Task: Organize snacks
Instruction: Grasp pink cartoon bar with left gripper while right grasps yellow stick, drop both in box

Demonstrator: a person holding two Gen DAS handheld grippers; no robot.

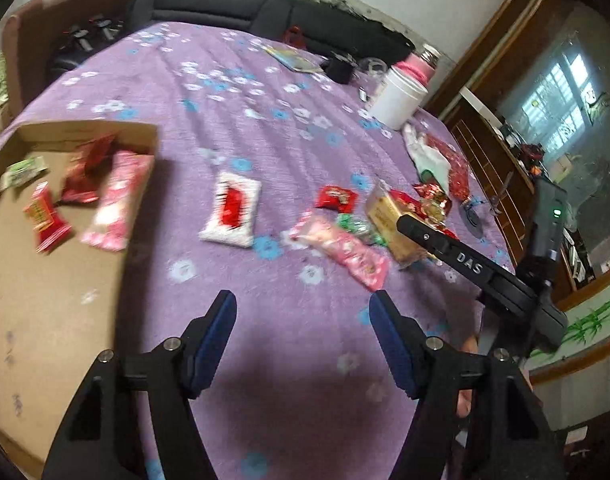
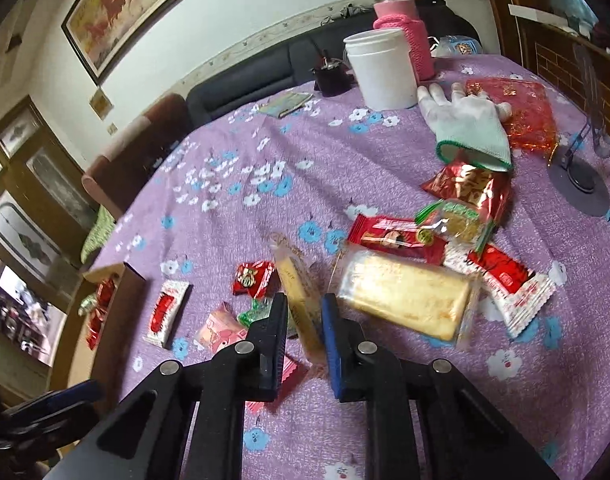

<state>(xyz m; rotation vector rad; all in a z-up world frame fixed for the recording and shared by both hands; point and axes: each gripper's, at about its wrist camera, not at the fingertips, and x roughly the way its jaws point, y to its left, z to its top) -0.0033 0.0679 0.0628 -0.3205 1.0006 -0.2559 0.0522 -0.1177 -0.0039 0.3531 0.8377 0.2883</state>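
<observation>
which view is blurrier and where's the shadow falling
Left wrist view: motion blur smears the snacks in the cardboard box, and a dark shadow lies on the purple cloth between the gripper's fingers. Right wrist view: sharper, edges bowed by fisheye.

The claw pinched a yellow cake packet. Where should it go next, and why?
Probably lift it and carry it toward the cardboard box. The right gripper looks shut on the yellow cake packet, and the box already holds several snacks, while others lie loose on the purple tablecloth.

Black left tongs [image 1: 303,300], blue pads, silver screws, right tongs [image 2: 303,304] alike
</observation>
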